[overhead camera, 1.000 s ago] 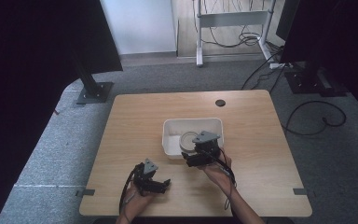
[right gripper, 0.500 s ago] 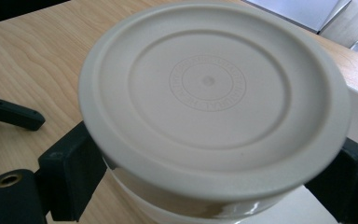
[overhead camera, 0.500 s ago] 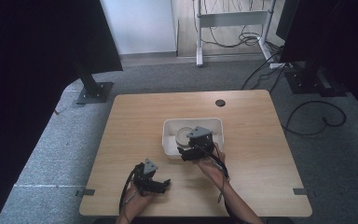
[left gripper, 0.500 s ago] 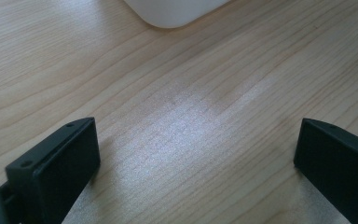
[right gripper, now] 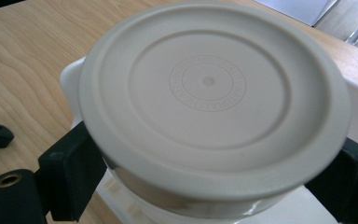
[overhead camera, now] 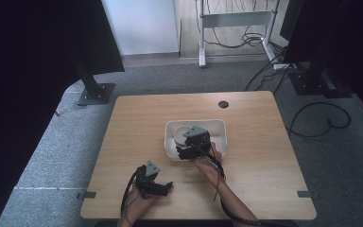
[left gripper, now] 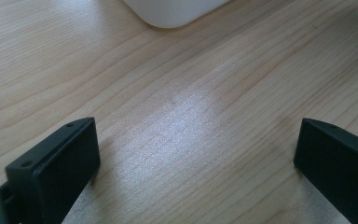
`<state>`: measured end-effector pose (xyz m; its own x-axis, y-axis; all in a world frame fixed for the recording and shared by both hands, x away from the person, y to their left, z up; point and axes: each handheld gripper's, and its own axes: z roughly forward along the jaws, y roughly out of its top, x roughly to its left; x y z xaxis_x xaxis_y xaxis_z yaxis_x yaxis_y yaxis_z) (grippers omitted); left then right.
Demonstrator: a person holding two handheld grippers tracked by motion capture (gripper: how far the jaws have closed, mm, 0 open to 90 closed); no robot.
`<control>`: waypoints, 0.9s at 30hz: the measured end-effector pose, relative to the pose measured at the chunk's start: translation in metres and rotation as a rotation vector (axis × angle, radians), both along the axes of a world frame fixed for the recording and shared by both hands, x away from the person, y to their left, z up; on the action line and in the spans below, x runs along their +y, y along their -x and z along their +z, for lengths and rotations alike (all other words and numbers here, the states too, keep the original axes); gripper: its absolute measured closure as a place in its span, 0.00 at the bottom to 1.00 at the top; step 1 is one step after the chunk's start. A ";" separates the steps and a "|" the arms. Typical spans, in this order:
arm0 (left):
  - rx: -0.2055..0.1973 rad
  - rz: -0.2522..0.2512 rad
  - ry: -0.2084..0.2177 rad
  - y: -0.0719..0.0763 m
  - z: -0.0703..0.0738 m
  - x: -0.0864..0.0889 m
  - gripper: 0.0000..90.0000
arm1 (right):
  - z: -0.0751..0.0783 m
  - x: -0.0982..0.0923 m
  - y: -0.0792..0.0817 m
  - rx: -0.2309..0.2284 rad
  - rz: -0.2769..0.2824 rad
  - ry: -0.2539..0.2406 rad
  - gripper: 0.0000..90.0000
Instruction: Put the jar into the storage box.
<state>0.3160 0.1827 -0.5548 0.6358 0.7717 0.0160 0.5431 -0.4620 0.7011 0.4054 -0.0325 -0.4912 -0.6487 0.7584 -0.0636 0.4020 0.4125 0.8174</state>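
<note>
Lidded round container (right gripper: 213, 100), held over the white bin (overhead camera: 220, 128) mid-table, clamped by the right gripper (overhead camera: 193, 143), probably below the lid. Best kept level, lifted straight. Left gripper (overhead camera: 155, 182) rests near-left, jaws apart, empty.

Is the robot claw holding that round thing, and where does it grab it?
The right gripper holds a lidded round container by its sides, just under the lid. The left gripper is open, holding nothing.
</note>
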 end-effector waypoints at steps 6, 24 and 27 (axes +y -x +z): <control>0.001 -0.001 0.001 0.000 0.000 0.000 0.00 | -0.006 0.006 -0.005 -0.001 -0.016 0.008 0.10; 0.002 -0.002 -0.001 0.000 0.000 0.000 0.00 | -0.025 0.016 -0.017 0.034 -0.051 0.038 0.10; 0.002 -0.002 -0.001 0.000 0.000 0.000 0.00 | -0.028 0.017 -0.017 0.042 -0.051 0.048 0.10</control>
